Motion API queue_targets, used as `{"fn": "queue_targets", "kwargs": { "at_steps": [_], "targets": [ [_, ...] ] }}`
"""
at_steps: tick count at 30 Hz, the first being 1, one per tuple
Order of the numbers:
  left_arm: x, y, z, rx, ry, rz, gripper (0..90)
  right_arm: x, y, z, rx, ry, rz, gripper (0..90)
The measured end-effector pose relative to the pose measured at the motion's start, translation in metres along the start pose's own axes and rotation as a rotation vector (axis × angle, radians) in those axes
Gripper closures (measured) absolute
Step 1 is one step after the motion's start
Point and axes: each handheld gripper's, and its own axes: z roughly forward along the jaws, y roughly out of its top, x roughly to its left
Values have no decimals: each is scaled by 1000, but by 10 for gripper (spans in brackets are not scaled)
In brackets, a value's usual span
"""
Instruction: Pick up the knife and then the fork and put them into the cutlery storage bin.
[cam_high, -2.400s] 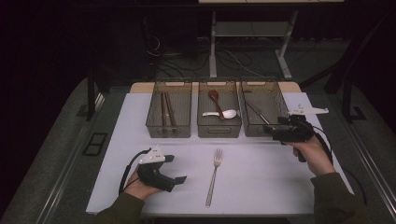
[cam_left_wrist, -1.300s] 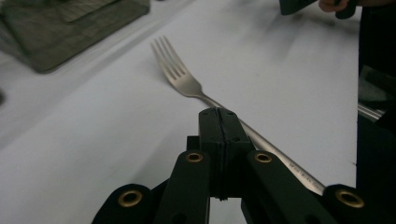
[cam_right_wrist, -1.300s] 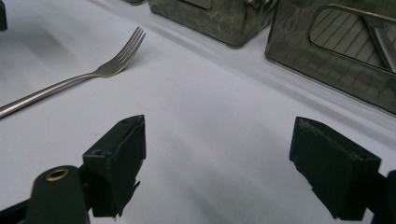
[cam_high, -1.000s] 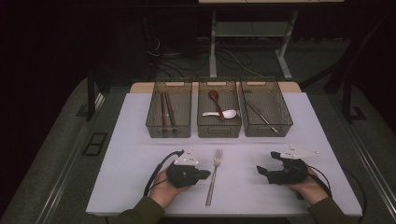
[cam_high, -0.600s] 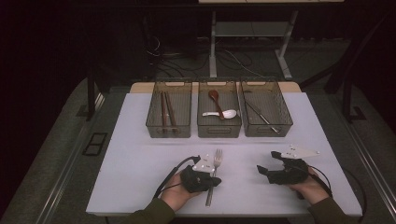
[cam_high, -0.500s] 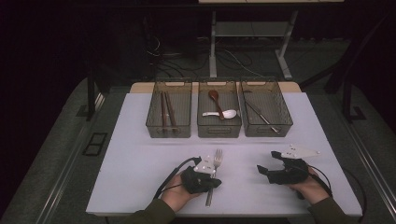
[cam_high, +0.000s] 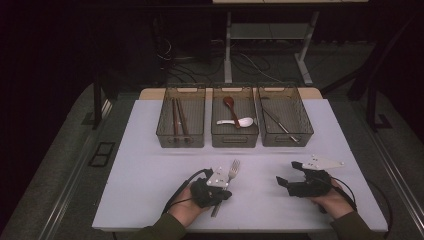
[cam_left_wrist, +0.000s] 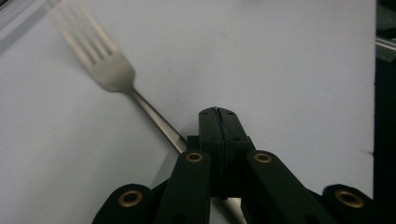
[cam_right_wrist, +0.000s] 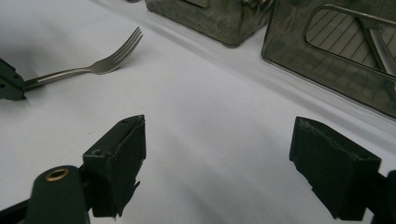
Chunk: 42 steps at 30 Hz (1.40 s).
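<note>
A: The fork (cam_high: 231, 172) lies flat on the white table (cam_high: 150, 175), near the front edge, tines pointing toward the 3 bins at the back.

B: And the left gripper (cam_left_wrist: 218, 122)?

A: It sits over the fork's handle with its jaws pressed together — no gap shows between them. In the left gripper view the handle passes under the jaws rather than between them, so whether it has a grip on the fork cannot be told.

B: The right gripper (cam_right_wrist: 217, 168)?

A: Jaws spread wide, nothing between them, well to the right of the fork, low over bare table.

B: Behind?

A: The 3 bins side by side — the left bin (cam_high: 180, 123) holds dark sticks, the middle bin (cam_high: 234, 120) 2 spoons, the right bin (cam_high: 285, 120) slim metal pieces.
</note>
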Motion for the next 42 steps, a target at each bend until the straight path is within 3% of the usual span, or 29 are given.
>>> {"fn": "queue_targets", "kwargs": {
  "at_steps": [1, 9, 14, 18, 22, 25, 32, 37, 42],
  "targets": [
    [0, -2, -1, -2, 15, -23, 892, 0, 0, 0, -1, -1, 1, 189],
    [18, -15, -16, 24, 129, -54, 892, 0, 0, 0, -2, -2, 2, 189],
    [22, -15, -21, -23, 117, -63, 889, 0, 0, 0, -1, 2, 0, 189],
    [27, -11, -19, -64, 111, -85, 790, 0, 0, 1, -3, 2, -2, 189],
    [33, -10, -11, -61, 104, -86, 753, 0, 0, 1, 1, 2, -4, 189],
    [34, -11, -6, -40, 115, -90, 752, 1, 1, 1, 1, 8, -3, 189],
    [38, -11, -3, -48, 86, -97, 829, 1, 1, 1, 3, 13, -8, 189],
    [38, -10, -4, -44, 89, -104, 838, 1, 1, 3, 14, 19, 23, 189],
    [34, -5, -13, -98, 103, -96, 839, 1, 4, 2, 13, 32, 13, 188]
  ]
}}
